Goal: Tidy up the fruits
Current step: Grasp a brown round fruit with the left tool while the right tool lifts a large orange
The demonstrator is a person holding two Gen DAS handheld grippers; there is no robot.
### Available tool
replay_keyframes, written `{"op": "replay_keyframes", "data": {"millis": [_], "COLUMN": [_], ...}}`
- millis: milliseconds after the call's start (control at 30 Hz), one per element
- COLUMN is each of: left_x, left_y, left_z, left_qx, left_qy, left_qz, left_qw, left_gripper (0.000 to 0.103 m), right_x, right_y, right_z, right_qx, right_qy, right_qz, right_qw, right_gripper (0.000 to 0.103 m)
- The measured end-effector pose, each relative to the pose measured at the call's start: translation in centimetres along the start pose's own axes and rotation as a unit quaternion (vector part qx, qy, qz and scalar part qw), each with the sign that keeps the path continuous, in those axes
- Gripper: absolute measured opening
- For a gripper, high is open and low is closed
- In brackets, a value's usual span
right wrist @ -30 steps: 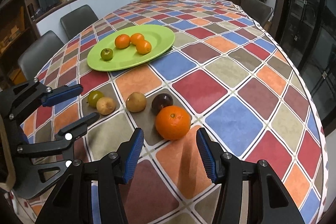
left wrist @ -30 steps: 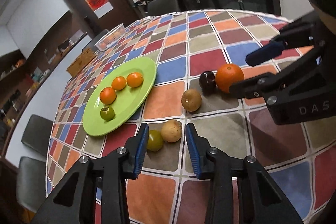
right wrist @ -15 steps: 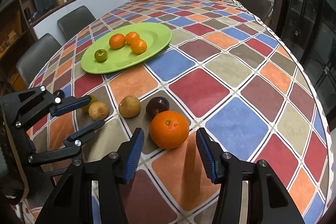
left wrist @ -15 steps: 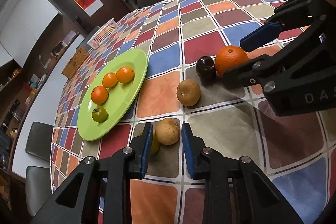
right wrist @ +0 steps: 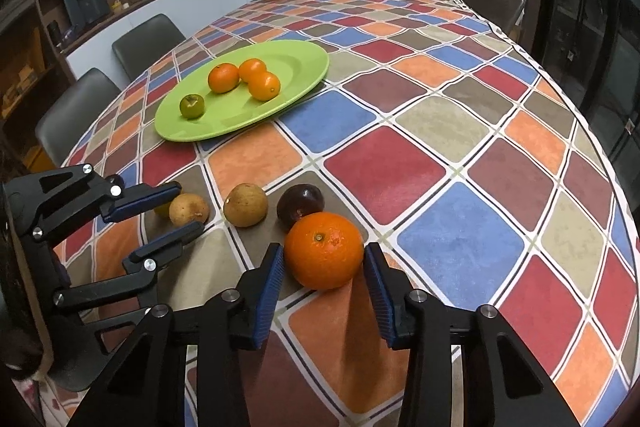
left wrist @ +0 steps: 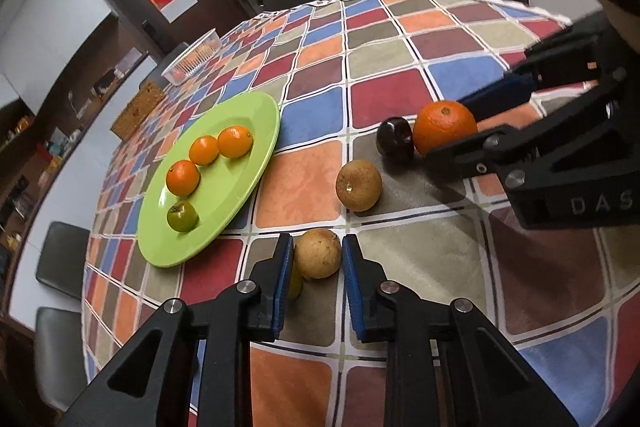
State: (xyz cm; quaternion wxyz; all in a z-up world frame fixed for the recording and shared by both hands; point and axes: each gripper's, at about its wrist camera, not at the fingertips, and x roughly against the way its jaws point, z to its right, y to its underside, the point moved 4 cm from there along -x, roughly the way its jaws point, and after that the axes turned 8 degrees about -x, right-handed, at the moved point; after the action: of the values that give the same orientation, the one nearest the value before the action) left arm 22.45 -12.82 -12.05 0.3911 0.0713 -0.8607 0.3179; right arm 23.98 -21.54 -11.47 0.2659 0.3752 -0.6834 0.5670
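I am holding my left tool (left wrist: 314,263) low over the tabletop (left wrist: 448,267), and its blue pads are sitting together on the small tan fruit (left wrist: 319,253), one on each flank, with the fruit still resting on the checked cloth. A yellow-green fruit (left wrist: 295,285) is peeking out just behind the left pad, touching or nearly touching it (I cannot tell which).

My right tool (right wrist: 324,279) is closing around the big orange (right wrist: 324,249). The orange is lying between the pads, and they are at its sides, though I cannot make out a firm press yet. A dark plum (right wrist: 301,202) is sitting just beyond the orange, close against it, and a second brown fruit (right wrist: 245,205) is lying between the two tools.

What matters for the coming move, I think, is the way to the green plate (right wrist: 296,67). It is lying ahead and to the left of both tools, already carrying three small oranges and one green fruit. My left hand is the nearer one, so its fruit has the shorter carry; the orange has to pass over the plum and the brown fruit.
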Motion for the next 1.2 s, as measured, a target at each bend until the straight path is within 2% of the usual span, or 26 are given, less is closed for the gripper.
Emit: {"op": "replay_keyframes", "data": {"millis": [300, 700, 1200], "left_x": [1.8, 4.8, 7.9], "left_y": [-0.4, -0.1, 0.2], "left_z": [-1.0, -2.9, -7.9], "left_qx": [0.091, 0.172, 0.228], "left_qy": [0.048, 0.062, 0.017], "left_qz": [0.024, 0.058, 0.099], "left_qw": [0.9944, 0.9814, 0.9685], "left_gripper": [0.025, 0.025, 0.025], "right_x": [1.3, 3.3, 5.2], "right_y": [-0.1, -0.7, -3.9], "right_z": [-0.3, -1.5, -4.8], "right_qx": [0.000, 0.011, 0.038], "right_qy": [-0.020, -0.031, -0.057], "right_qz": [0.014, 0.036, 0.073], "right_qw": [1.000, 0.999, 0.995], "right_gripper": [0.042, 0.042, 0.042]}}
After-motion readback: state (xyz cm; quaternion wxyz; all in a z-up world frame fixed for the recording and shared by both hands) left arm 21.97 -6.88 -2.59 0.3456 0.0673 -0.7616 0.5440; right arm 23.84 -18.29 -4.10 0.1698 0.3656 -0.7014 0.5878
